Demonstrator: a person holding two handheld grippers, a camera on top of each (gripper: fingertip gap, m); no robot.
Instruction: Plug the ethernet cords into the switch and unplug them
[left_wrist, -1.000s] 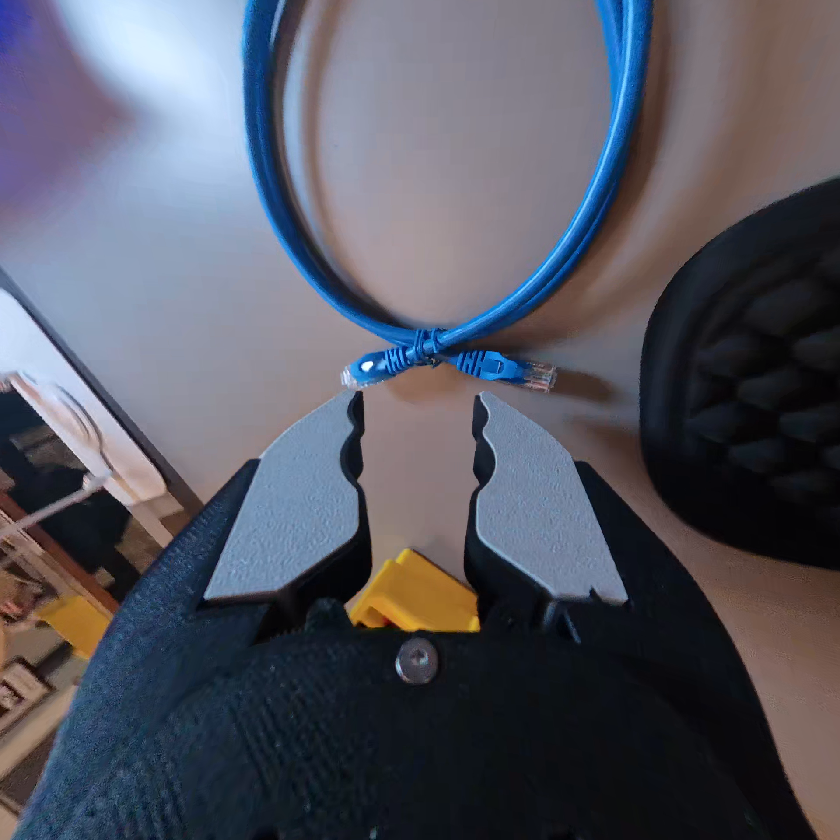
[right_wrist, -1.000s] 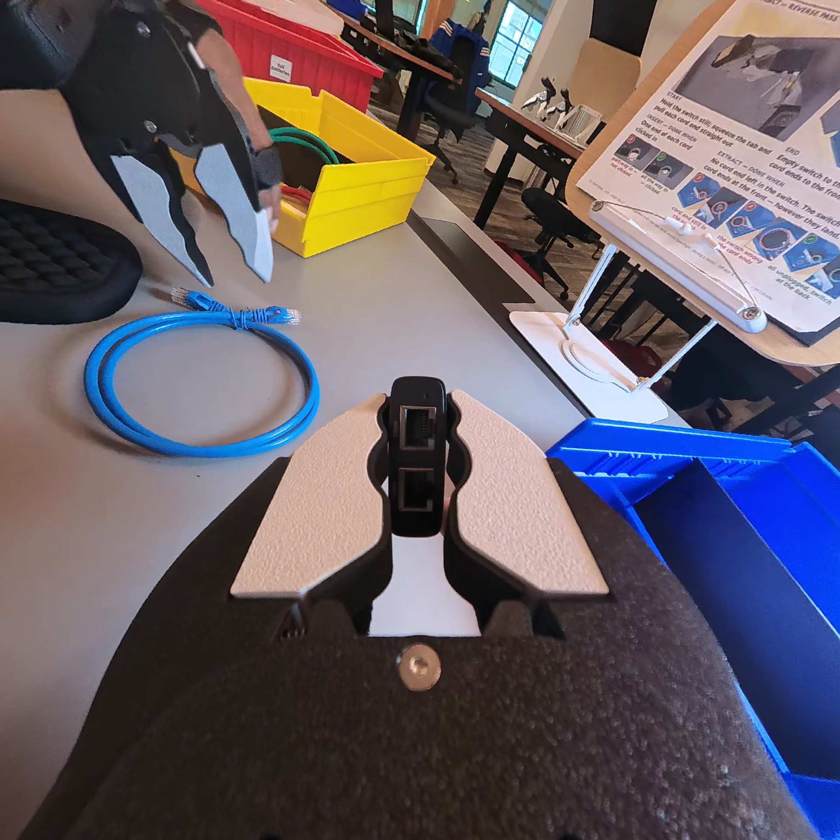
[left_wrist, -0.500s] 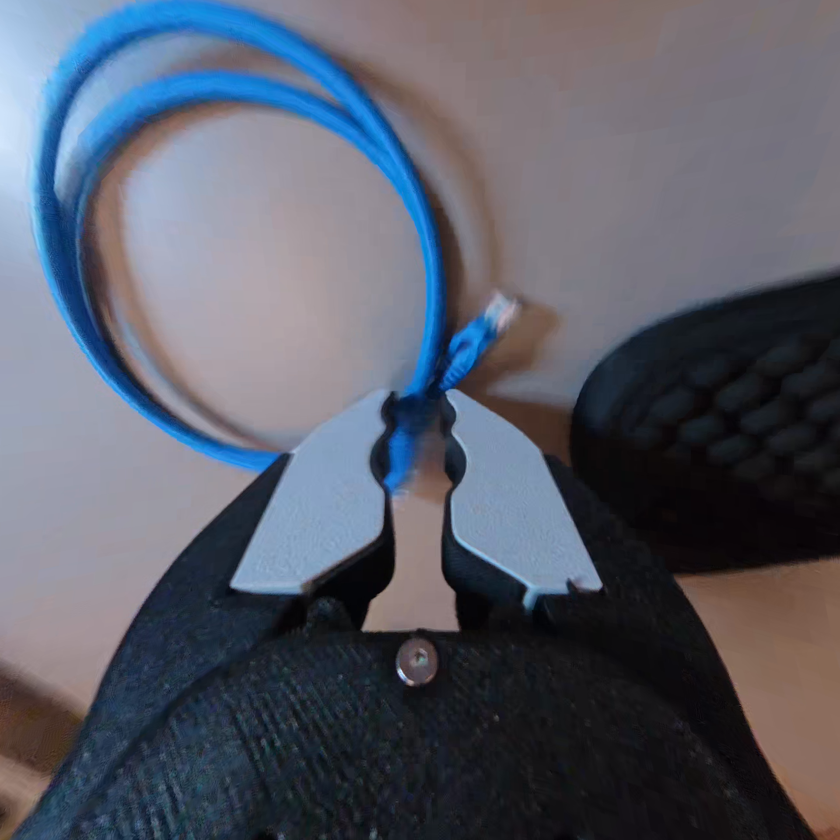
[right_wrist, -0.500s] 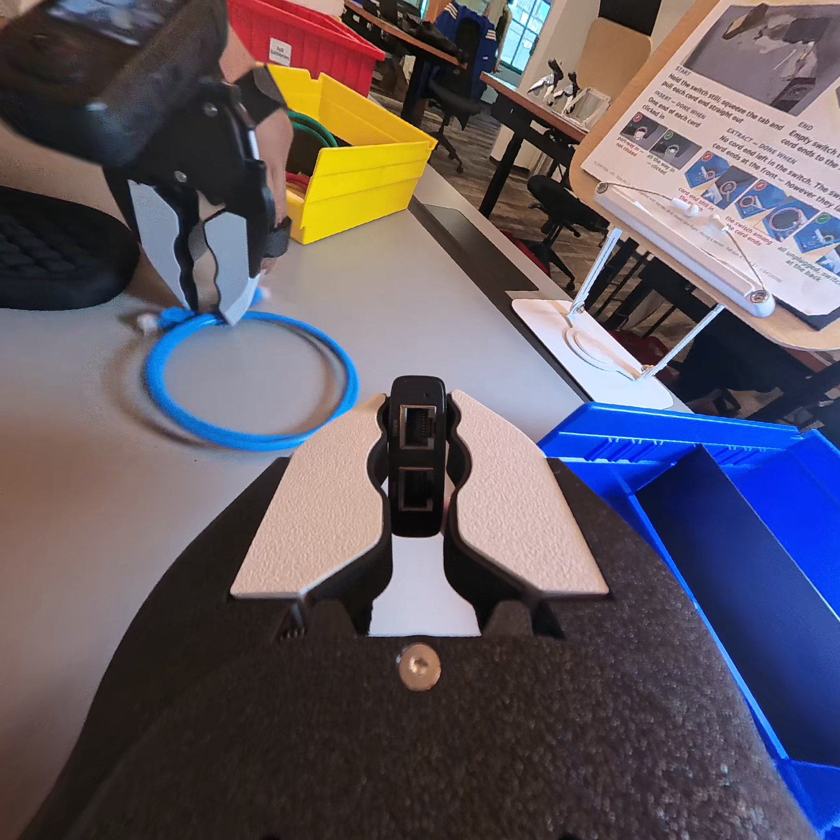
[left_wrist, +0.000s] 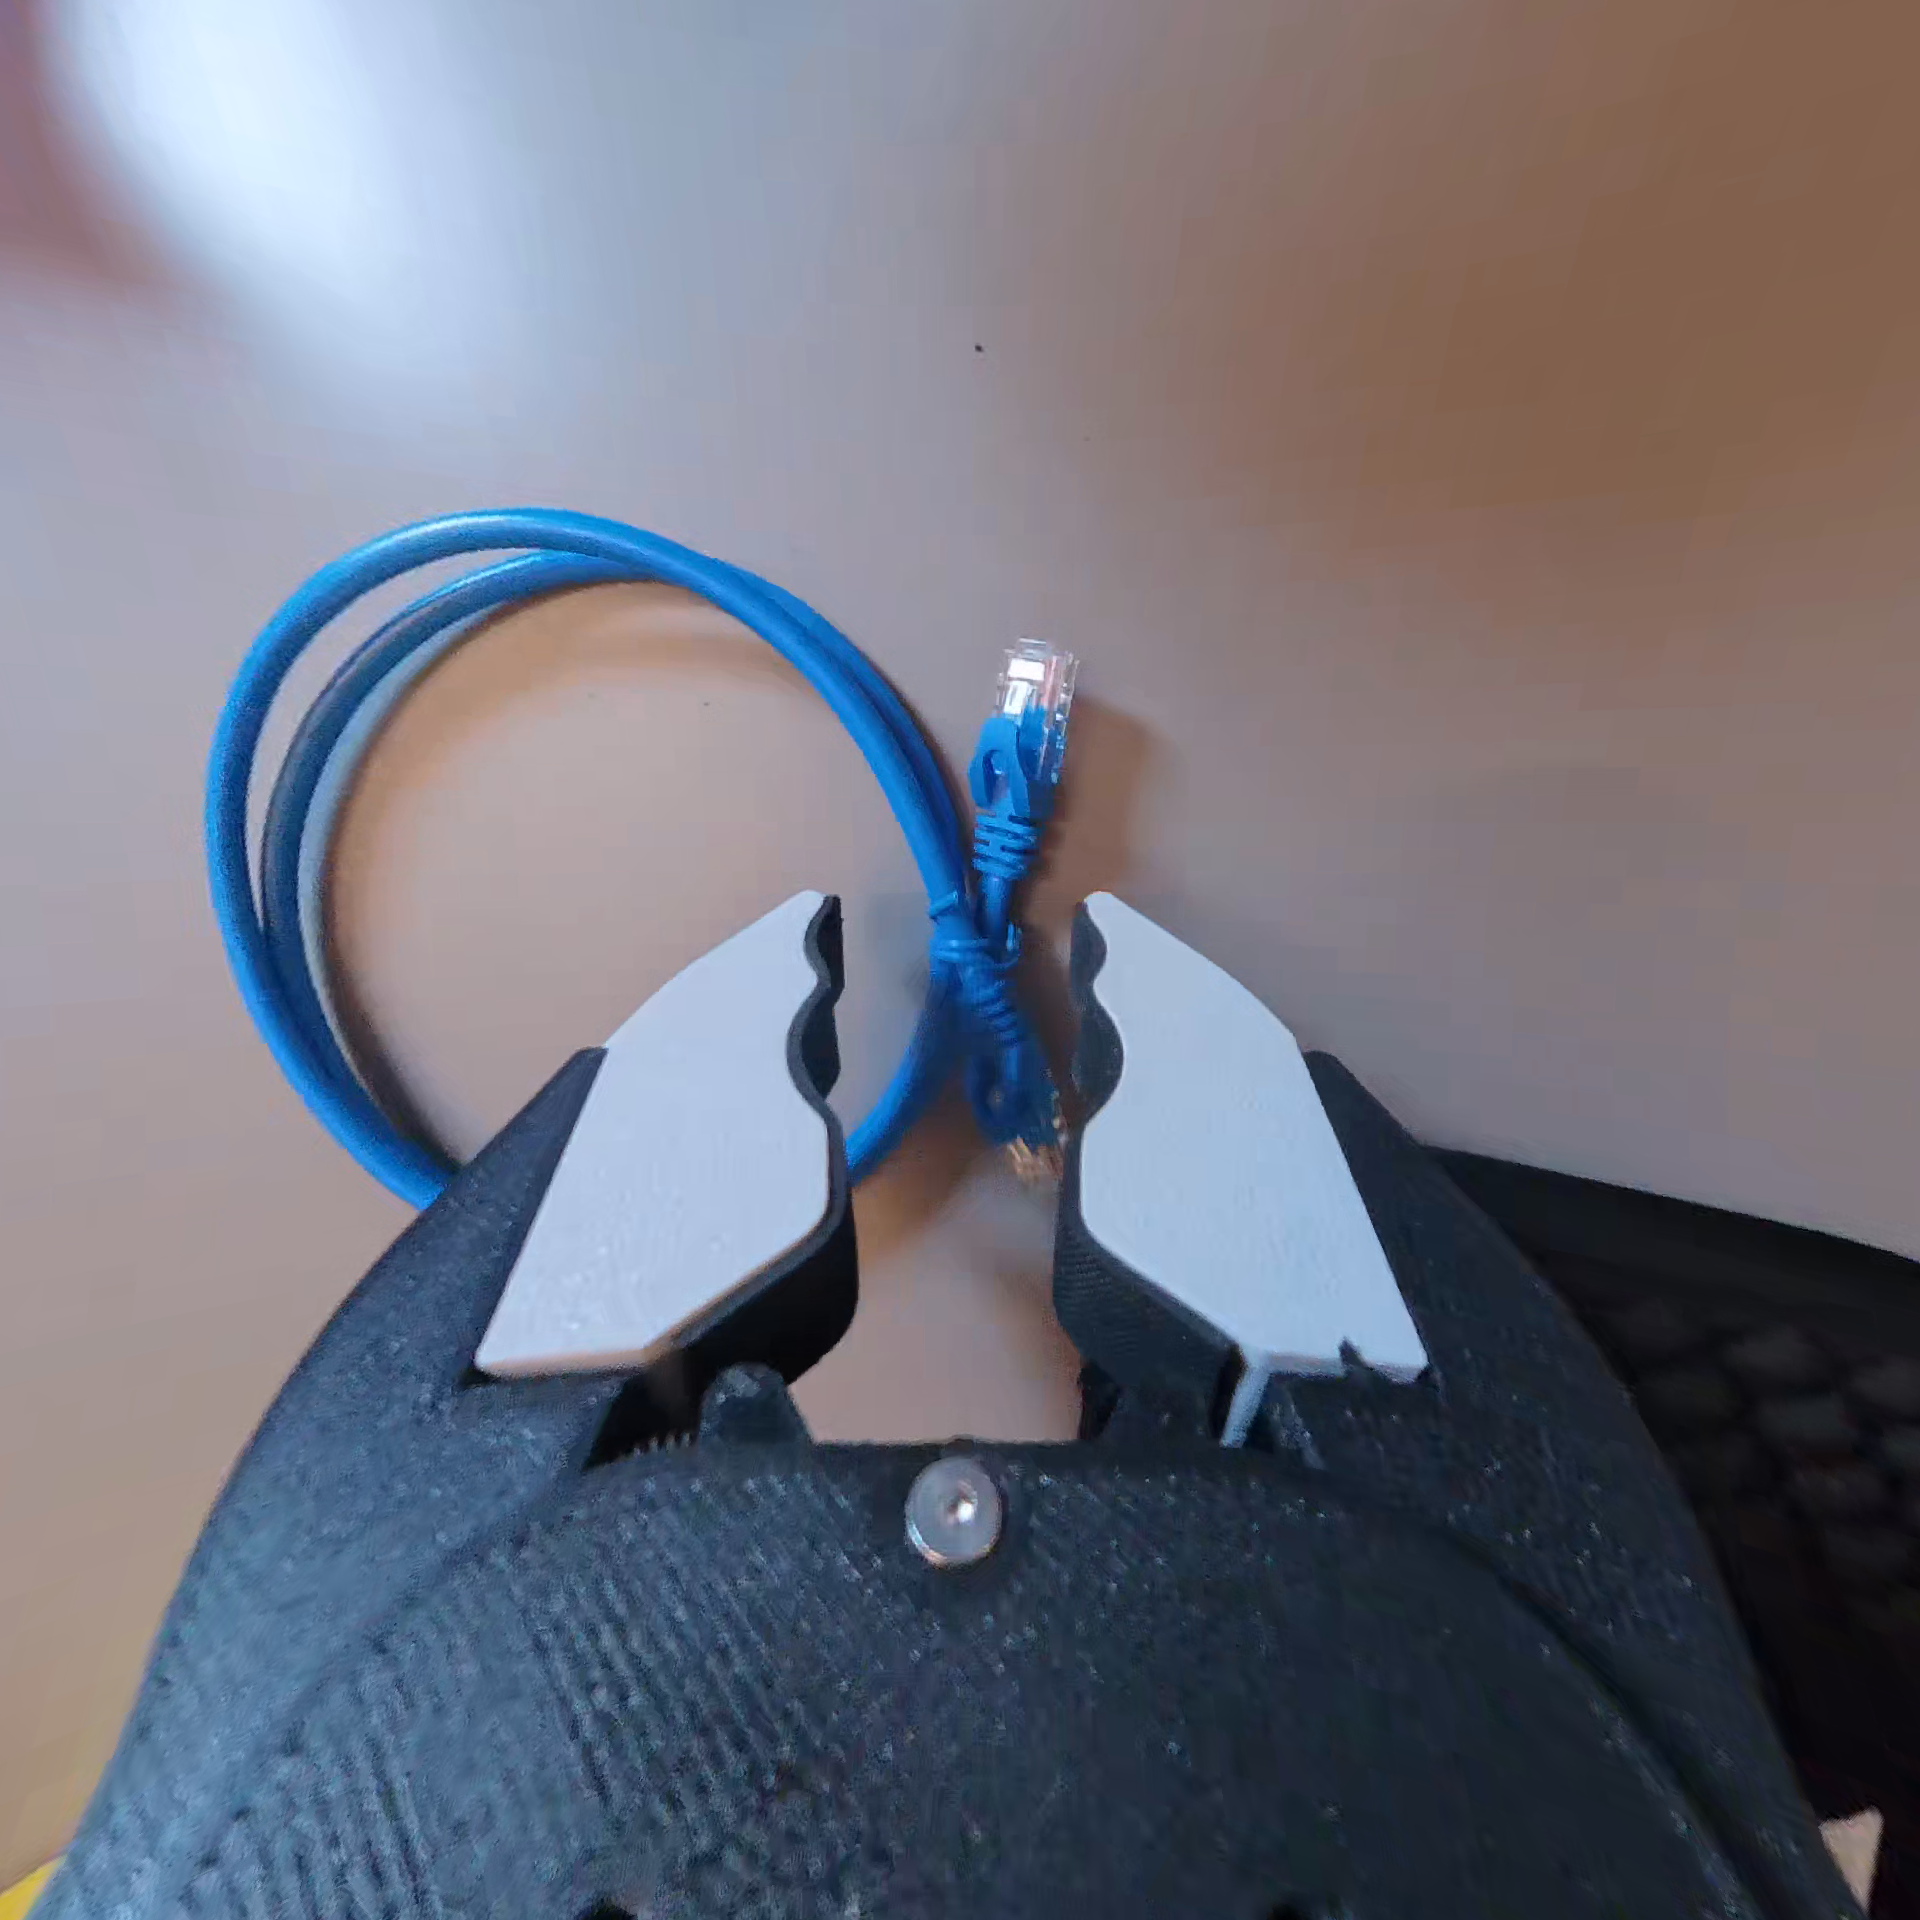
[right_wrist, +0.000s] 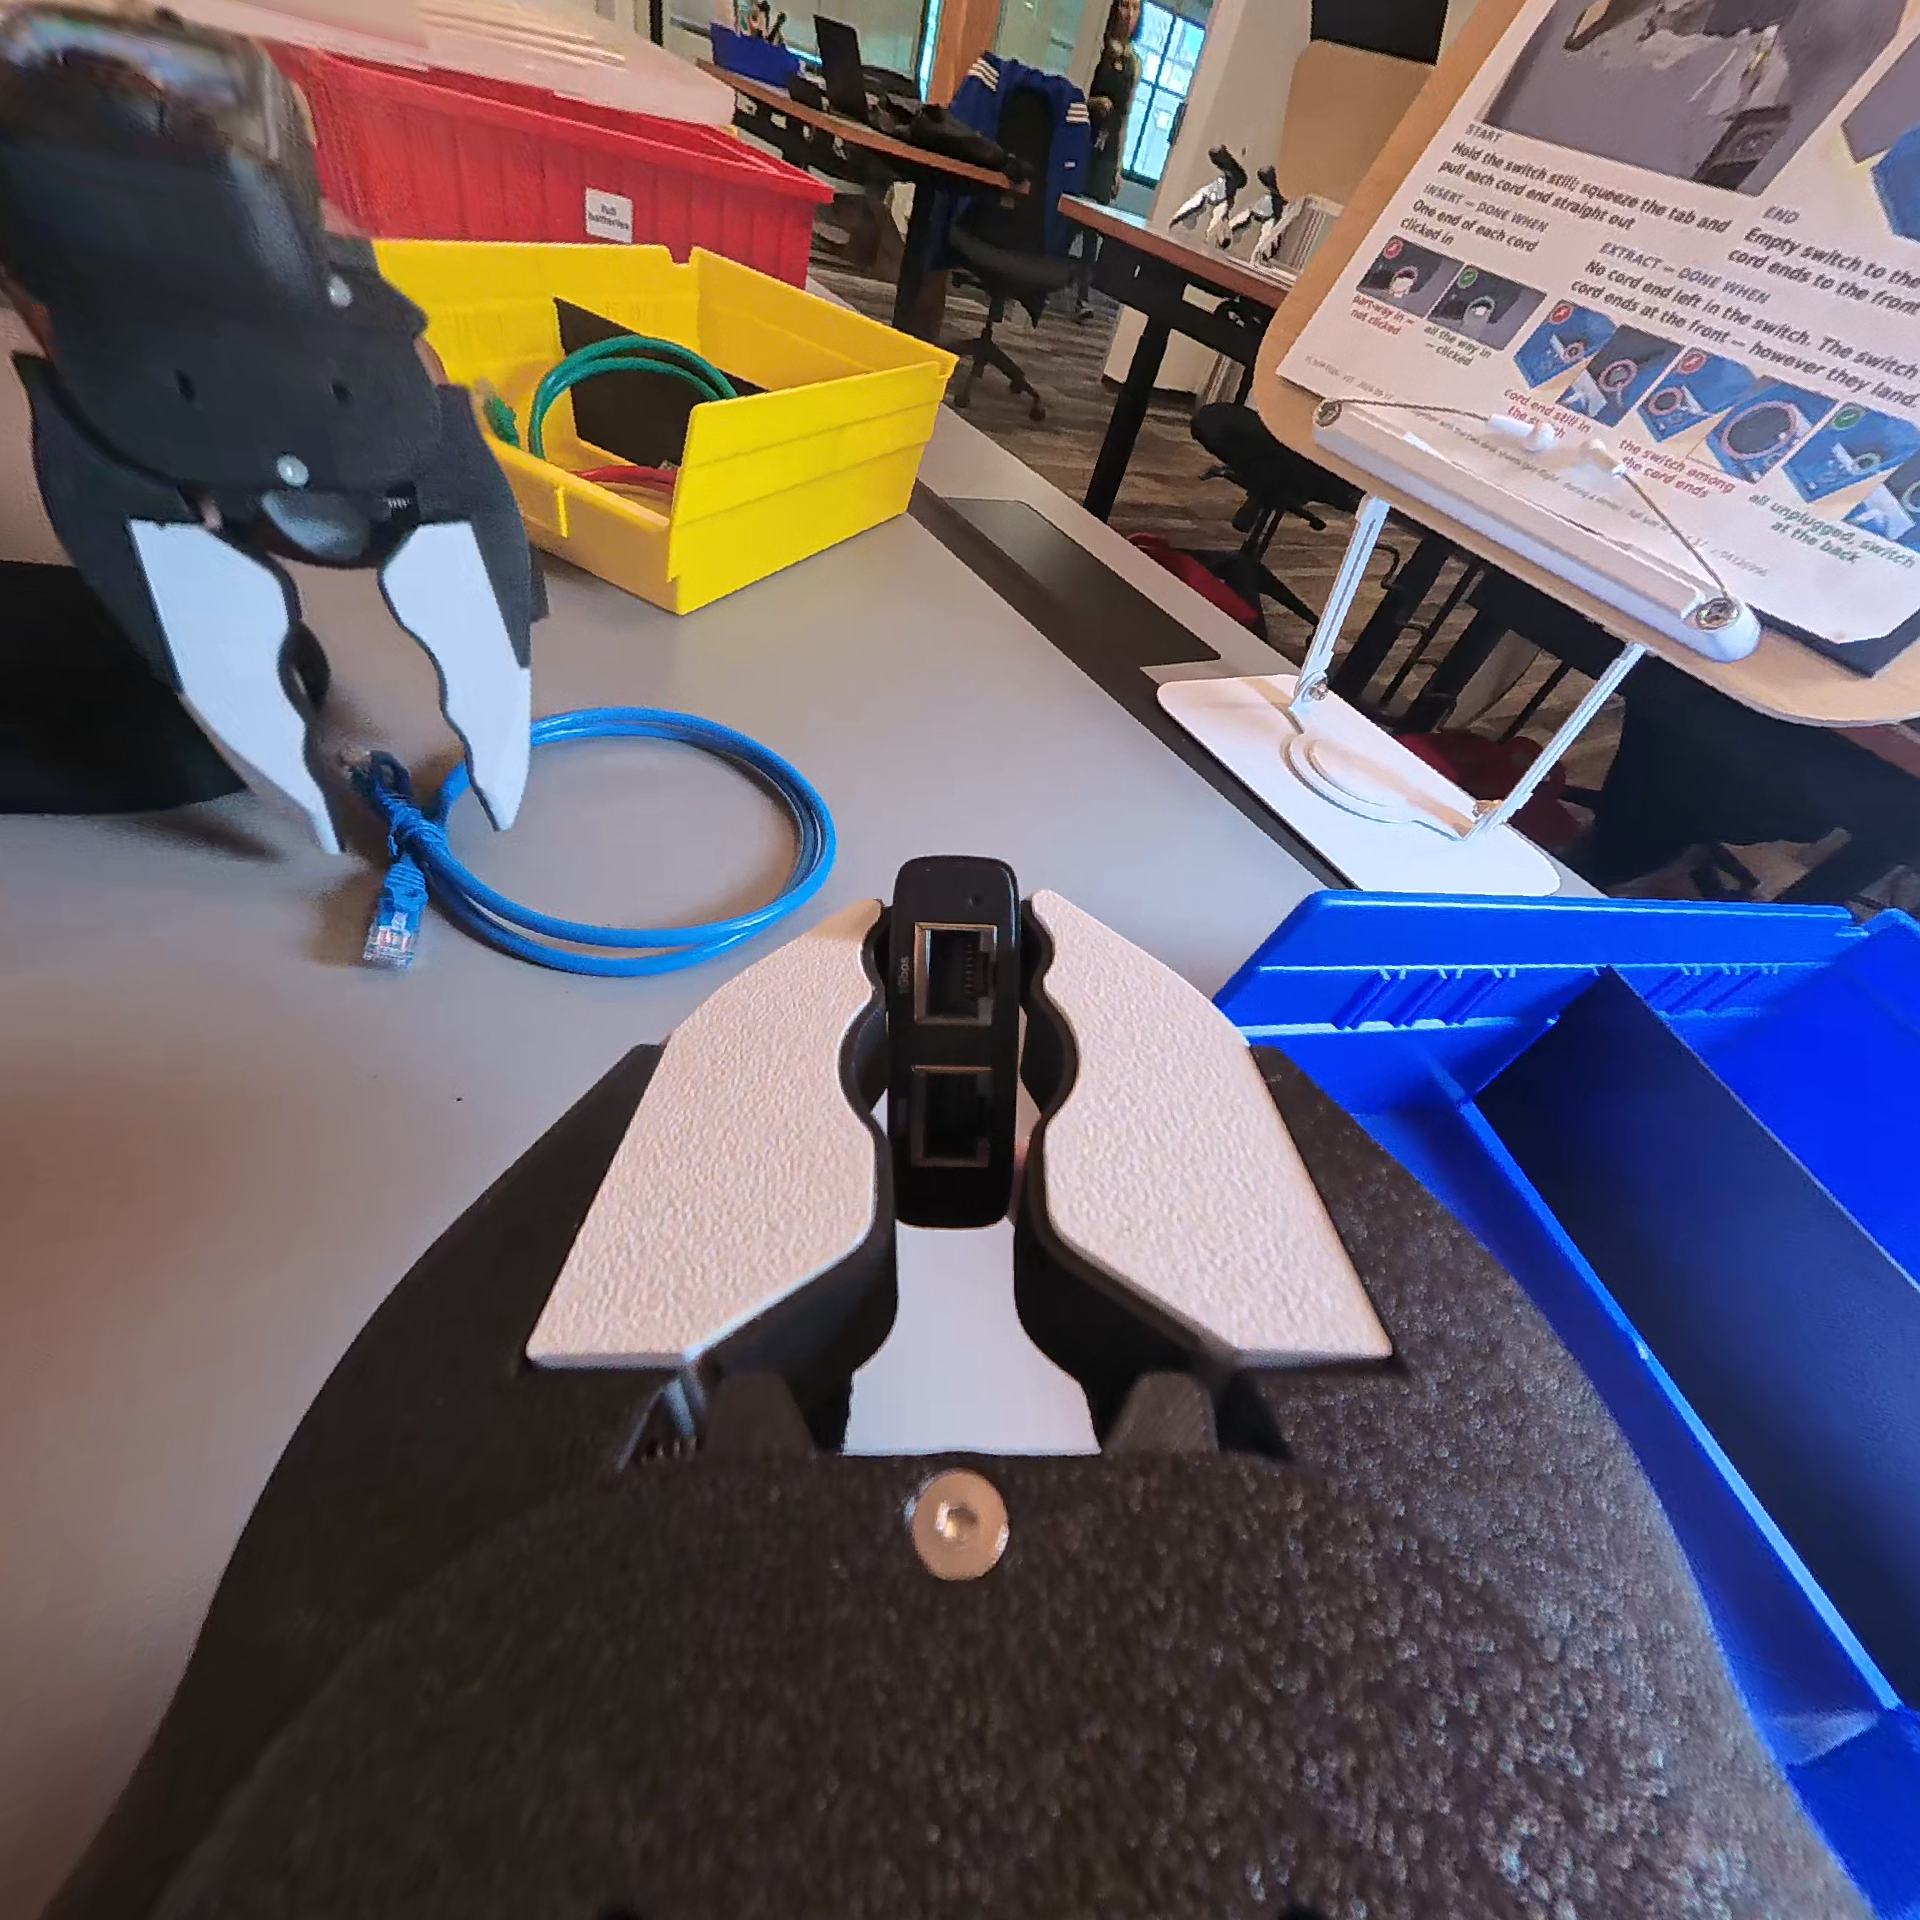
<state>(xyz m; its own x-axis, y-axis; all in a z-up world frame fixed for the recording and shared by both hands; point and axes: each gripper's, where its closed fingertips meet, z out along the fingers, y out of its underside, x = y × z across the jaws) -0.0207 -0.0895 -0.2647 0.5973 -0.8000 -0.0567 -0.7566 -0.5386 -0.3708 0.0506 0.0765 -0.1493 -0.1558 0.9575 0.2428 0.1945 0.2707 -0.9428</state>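
Right gripper (right_wrist: 956, 1023): jaws closed on a small black switch (right_wrist: 953, 1039), held upright above the grey worktop (right_wrist: 260, 1091), two empty ports facing the camera.

Blue bin (right_wrist: 1558, 1039): just to the right of that gripper, on the worktop.

Blue ethernet cord (right_wrist: 665, 831): coiled flat on the worktop, its two plug ends bound together at one side of the loop (one clear plug (left_wrist: 1034, 675) points away from the left wrist camera, the other lies between the left jaws).

Left gripper (left_wrist: 956, 997): jaws wide apart, straddling the bound plug ends, tips low at the worktop; no finger is seen pressing the cord.

Black ribbed pad (left_wrist: 1766, 1403): beside the left gripper.

Yellow bin (right_wrist: 790, 416): farther back, holding green and red cords.

Red bin (right_wrist: 540, 177): behind the yellow one.

Instruction board on a white stand (right_wrist: 1610, 312): far right.
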